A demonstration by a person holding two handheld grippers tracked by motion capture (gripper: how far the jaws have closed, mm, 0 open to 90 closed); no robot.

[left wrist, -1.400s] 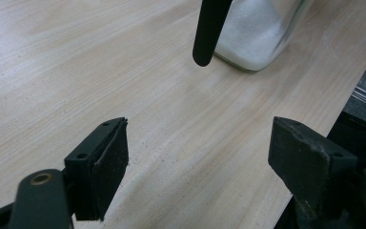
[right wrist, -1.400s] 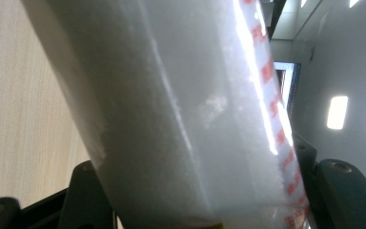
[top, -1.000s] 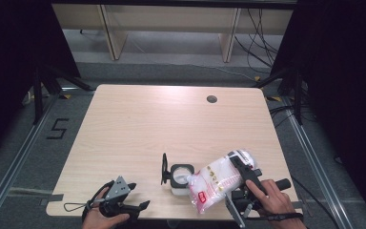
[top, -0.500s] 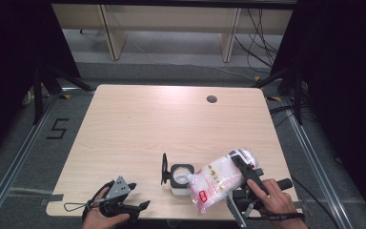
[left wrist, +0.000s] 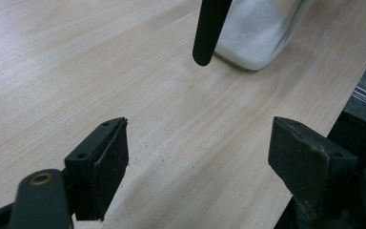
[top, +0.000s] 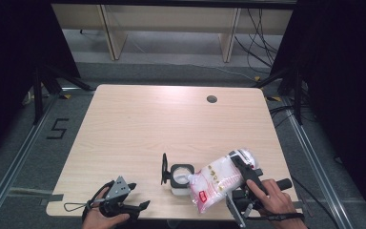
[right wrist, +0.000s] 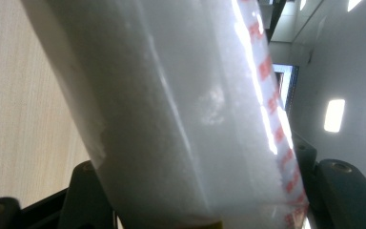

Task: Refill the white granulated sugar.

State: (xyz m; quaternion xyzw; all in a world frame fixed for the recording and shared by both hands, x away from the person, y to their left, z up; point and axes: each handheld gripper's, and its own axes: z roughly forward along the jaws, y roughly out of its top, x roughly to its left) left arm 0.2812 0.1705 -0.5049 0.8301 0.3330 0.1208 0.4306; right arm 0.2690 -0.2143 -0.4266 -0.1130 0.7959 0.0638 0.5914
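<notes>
Right gripper (top: 240,174) pinches white bag (top: 214,183), tipped over jar (top: 181,177); left gripper (left wrist: 198,157) spread, empty.

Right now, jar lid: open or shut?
Open. The jar's black lid stands on edge at its left, mouth uncovered, white powder visible inside. The tilted bag points its corner at the mouth.

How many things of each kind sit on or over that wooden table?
Clear plastic bags of white grains with red print: 1
Square glass jars with open black hinged lid: 1
Black hand-held two-jaw grippers, left and right: 2
Total: 4
</notes>
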